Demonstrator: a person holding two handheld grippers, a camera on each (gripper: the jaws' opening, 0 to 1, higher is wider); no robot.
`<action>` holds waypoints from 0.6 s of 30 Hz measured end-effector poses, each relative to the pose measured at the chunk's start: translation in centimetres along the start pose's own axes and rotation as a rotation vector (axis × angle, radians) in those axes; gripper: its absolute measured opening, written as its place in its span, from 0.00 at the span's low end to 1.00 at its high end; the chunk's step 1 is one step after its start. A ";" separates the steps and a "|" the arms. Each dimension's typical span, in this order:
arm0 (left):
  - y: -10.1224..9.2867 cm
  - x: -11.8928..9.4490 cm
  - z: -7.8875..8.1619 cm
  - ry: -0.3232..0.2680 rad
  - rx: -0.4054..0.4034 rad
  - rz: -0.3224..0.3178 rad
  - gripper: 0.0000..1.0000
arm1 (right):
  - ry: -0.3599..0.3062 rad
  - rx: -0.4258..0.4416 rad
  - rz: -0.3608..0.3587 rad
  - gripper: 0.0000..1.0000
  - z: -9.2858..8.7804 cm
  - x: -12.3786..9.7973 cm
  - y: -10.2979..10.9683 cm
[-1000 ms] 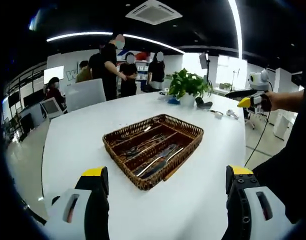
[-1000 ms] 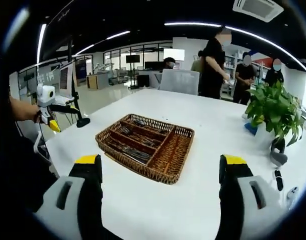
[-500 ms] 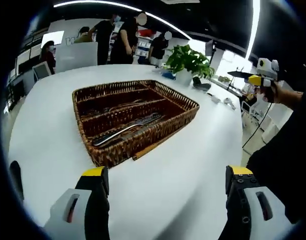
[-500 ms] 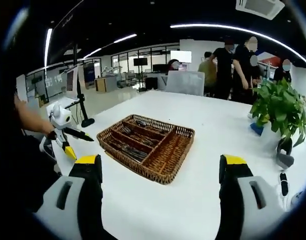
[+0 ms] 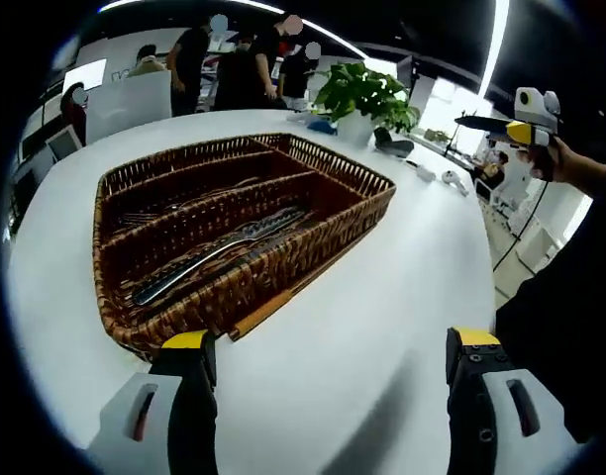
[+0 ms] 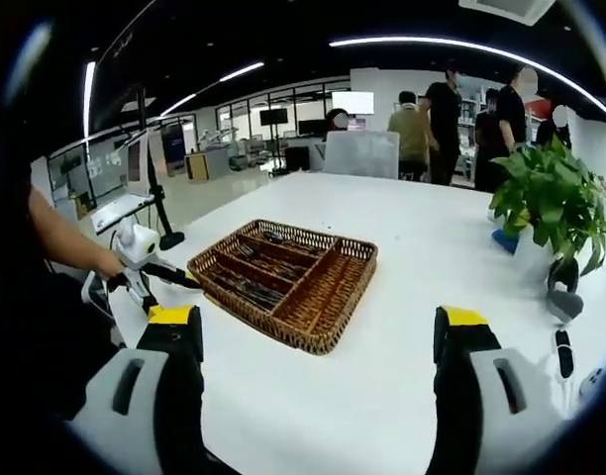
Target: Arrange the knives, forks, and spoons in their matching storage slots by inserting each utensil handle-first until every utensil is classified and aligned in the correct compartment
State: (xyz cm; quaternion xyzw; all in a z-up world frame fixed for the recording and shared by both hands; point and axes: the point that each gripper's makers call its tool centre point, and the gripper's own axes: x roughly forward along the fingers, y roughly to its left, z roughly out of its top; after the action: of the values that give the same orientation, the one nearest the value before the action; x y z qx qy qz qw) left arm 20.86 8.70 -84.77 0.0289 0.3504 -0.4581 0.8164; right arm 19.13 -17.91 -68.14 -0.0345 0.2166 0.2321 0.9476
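A brown wicker tray [image 5: 328, 213] with long compartments lies on the white table [image 5: 402, 287]. Silver utensils [image 5: 219, 254] lie in its nearest slot, and more utensils [image 5: 174, 208] in the slot behind. My left gripper [image 5: 333, 341] hovers open just in front of the tray's near corner, nothing between its jaws. From the right gripper view the tray [image 6: 328, 312] sits mid-table with utensils [image 6: 249, 287] inside. My right gripper [image 6: 318, 317] is open and empty, well back from the tray. The left gripper [image 6: 174, 277] shows at the tray's left end; the right gripper [image 5: 486, 124] shows high at the right.
A potted plant [image 5: 362, 94] [image 6: 551, 208] stands at the table's far side, with small dark items [image 5: 397, 148] [image 6: 560, 341] near it. Several people [image 5: 234, 59] and a white chair [image 6: 362, 156] are beyond the table. The table edge [image 5: 481, 297] drops off to the right.
The left gripper has moved in low toward the tray, which now looms large in its view. In the right gripper view the left gripper has come up to the tray's left end.
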 end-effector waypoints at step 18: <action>-1.2 0.1 -0.9 0.054 0.089 -0.042 0.99 | 0.006 0.006 0.010 0.99 0.1 0.7 0.9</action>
State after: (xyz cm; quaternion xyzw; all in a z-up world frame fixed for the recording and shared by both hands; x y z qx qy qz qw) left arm 19.46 8.24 -85.12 0.0700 0.3519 -0.4895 0.7948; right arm 19.34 -16.75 -68.29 -0.0311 0.2205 0.2362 0.9458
